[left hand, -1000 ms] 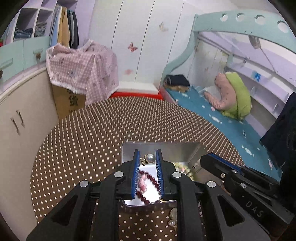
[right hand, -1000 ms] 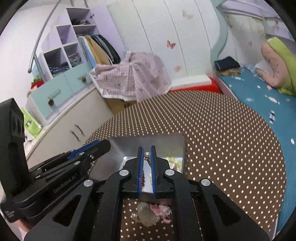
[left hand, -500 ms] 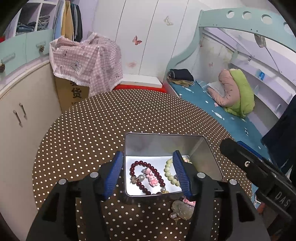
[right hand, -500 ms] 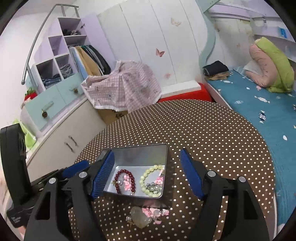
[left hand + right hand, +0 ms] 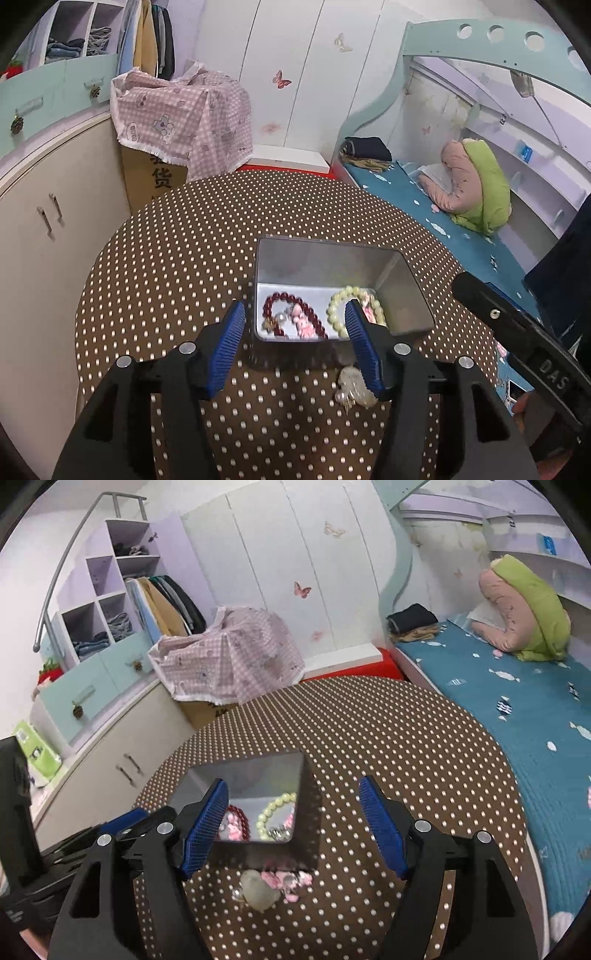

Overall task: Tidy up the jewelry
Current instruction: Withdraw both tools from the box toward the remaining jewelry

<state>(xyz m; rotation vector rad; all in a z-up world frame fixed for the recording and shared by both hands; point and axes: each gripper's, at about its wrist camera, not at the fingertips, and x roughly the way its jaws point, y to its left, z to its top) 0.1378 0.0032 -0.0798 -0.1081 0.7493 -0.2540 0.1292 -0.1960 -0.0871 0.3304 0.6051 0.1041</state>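
Round bench (image 5: 177, 266) with brown polka-dot cover; metal tin (image 5: 402, 295) near its front edge, lid off. Left claw (image 5: 295, 341) spread wide, nothing held, blue pads straddling the tin's near wall: left pad outside the tin at 9 o'clock of it, right pad overlapping the rim at 5 o'clock. Inside the tin, dark red bead bracelet (image 5: 286, 308) on the left with a pink charm (image 5: 301, 321) and a pearl piece inside its loop; pale green bead bracelet (image 5: 338, 306) on the right, partly hidden by the right pad. On the bench just outside the tin's near wall, at 5 o'clock of it, a pale stone pendant (image 5: 352, 384) with small pearls. Right claw (image 5: 295, 829) also spread wide and empty, hanging over the tin's near right corner; its left pad covers part of the red bracelet. From the right wrist, pendant (image 5: 258, 890) lies at 6 o'clock of the tin (image 5: 306, 812), touching a pink trinket cluster (image 5: 288, 880) to its right. Bed (image 5: 517, 709) at 3 o'clock of the bench; pink checked cloth (image 5: 229, 661) over a box at 11 o'clock.
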